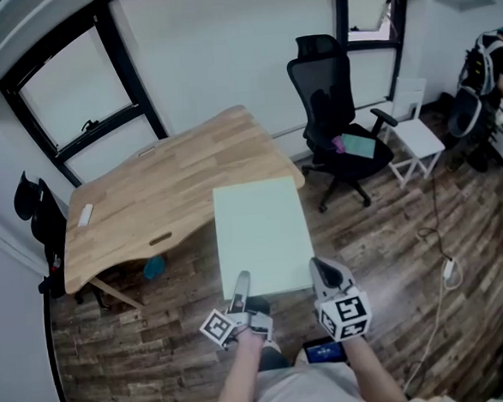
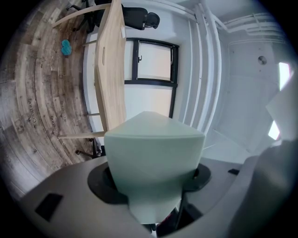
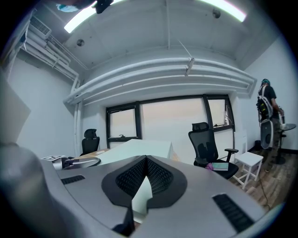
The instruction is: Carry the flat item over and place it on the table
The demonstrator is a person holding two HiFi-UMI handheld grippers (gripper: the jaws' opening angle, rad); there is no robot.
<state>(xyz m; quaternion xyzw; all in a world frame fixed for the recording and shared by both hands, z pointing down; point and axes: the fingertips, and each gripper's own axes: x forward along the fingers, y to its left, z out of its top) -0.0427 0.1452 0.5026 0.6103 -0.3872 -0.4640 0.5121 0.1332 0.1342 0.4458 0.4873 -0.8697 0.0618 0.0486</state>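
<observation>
Between the person and the wooden worktop (image 1: 149, 203), the pale green board (image 1: 262, 234) hung roughly level above the floor, its far end overlapping the worktop's edge in the head view. The left gripper (image 1: 240, 289) and the right gripper (image 1: 325, 275) each pinched its near edge, well apart from one another. Held by one edge alone, the board showed no sag, so it was probably stiff and fairly light. Its smooth faces looked liable to slip. Two spaced grips on that edge seemed the soundest hold, keeping it from tipping.
</observation>
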